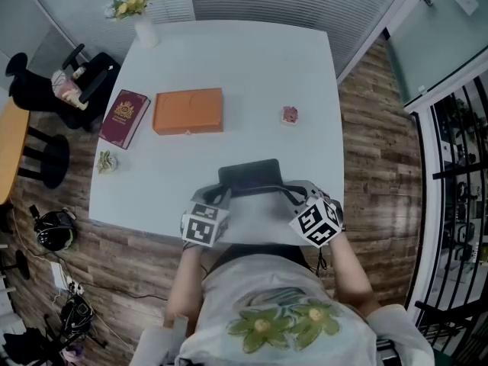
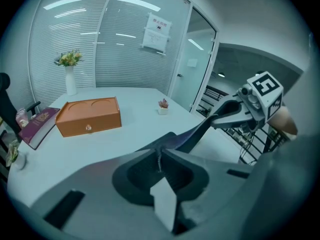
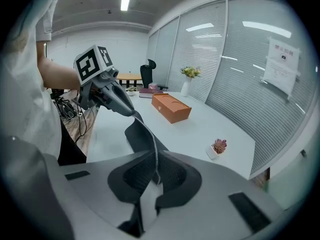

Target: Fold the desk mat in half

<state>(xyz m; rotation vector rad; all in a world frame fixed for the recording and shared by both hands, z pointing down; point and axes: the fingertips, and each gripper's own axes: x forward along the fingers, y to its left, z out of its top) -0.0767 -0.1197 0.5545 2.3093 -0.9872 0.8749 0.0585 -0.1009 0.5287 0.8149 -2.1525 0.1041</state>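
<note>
Two grippers, one mat, here's how it looks.

Head view: the dark mat [image 1: 250,175] lies at the near edge of the table [image 1: 229,59], lower middle of the frame. My left gripper [image 1: 223,194] is on its near left corner and my right gripper [image 1: 288,194] on its near right corner. Higher up the frame there's an orange box [image 1: 188,111], a red book [image 1: 124,118] just left of it, a tiny plant [image 1: 290,115] off to the right and a vase [image 1: 145,29] with flowers at the top left.

Left gripper view: my jaws are pinched together on the thin edge of the mat [image 2: 172,143], bottom middle of the frame. From there the mat runs up to the right, off the table, to my right gripper [image 2: 216,120], which has the other corner. The box [image 2: 89,116] is at centre left, well apart from the mat.

Right gripper view: same deal. The jaws are clamped on the mat's edge, with just that thin strip between the pads. The mat [image 3: 137,134] curves up toward the upper left, where the left gripper [image 3: 131,113] holds it. Its far part lies flat on the table. The plant [image 3: 218,147] is at right.
</note>
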